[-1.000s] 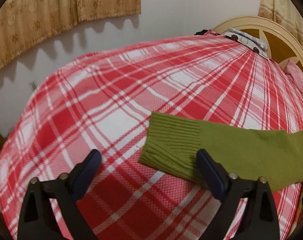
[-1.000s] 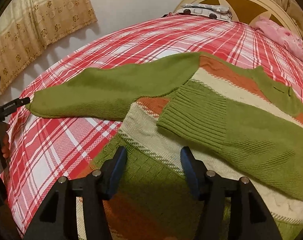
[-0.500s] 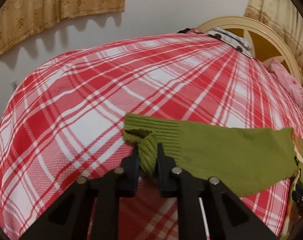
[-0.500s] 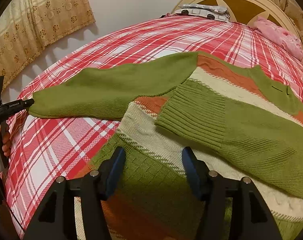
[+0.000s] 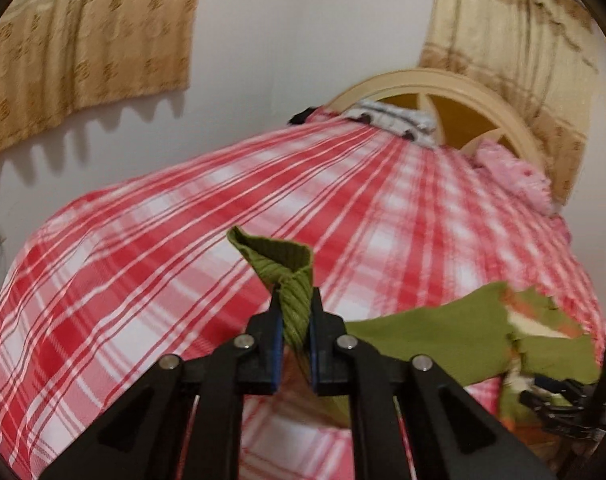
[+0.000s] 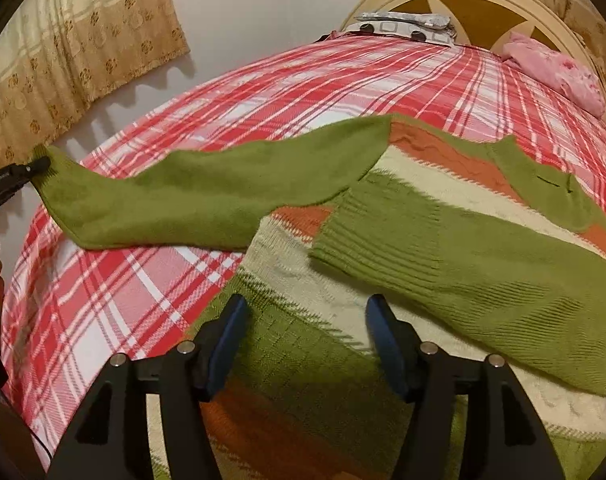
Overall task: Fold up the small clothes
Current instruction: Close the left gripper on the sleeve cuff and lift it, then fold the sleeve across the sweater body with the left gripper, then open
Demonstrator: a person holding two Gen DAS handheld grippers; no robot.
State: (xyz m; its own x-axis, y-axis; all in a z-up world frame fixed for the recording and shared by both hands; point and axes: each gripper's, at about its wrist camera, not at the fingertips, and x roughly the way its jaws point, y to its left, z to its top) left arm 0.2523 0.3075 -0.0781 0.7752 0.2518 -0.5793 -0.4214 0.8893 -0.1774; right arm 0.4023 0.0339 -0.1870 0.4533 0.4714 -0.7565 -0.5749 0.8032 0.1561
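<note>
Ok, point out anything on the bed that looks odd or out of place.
Nothing looks damaged or spilled. The sweater lies half folded: one sleeve is already laid across its body, while the other sleeve is stretched out sideways, its cuff bunched in the left gripper. That fits mid-fold.

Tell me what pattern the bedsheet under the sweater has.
Red-and-white plaid cotton bedsheet, clearest in the right wrist view.

Left tool (image 5: 293,322) pinching ribbed green sleeve cuff (image 5: 283,265), lifting it off red plaid bed (image 5: 143,248).
</note>
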